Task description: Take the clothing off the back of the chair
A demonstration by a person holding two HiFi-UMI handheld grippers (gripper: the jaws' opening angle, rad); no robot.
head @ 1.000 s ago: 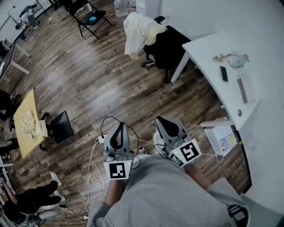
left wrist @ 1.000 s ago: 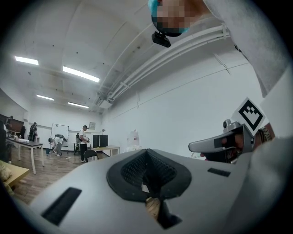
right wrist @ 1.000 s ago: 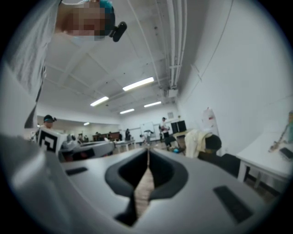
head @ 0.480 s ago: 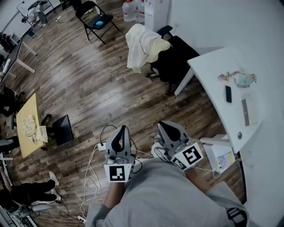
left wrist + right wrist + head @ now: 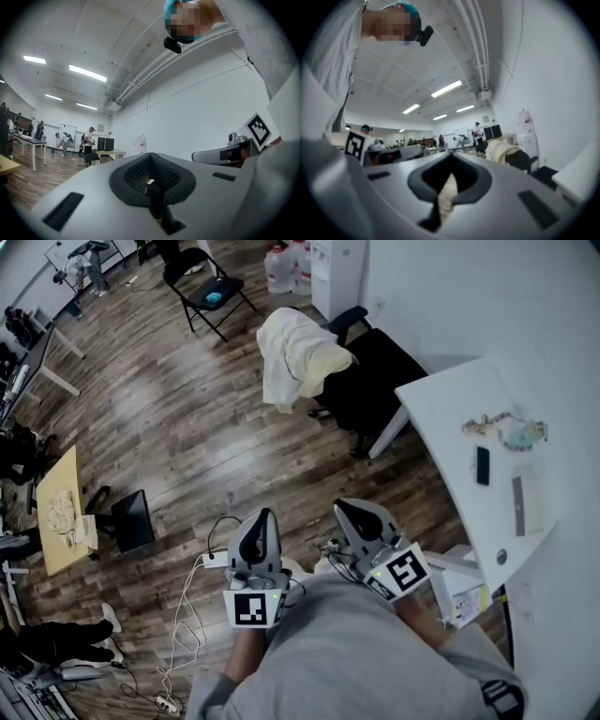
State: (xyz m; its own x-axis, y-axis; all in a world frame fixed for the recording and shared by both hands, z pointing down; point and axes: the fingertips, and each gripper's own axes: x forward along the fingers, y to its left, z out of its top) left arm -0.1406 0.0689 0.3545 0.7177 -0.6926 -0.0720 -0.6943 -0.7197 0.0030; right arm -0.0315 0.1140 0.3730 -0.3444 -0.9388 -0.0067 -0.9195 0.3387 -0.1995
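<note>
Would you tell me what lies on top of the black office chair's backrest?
A cream and white garment is draped over it, hanging down on one side. It hides the backrest's top; of the black office chair only the seat and one armrest show.

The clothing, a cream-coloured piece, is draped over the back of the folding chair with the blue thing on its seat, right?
Not quite. The clothing is cream-coloured and draped over a chair back, but it is the black office chair beside the white desk, not the folding chair. The head view shows it.
</note>
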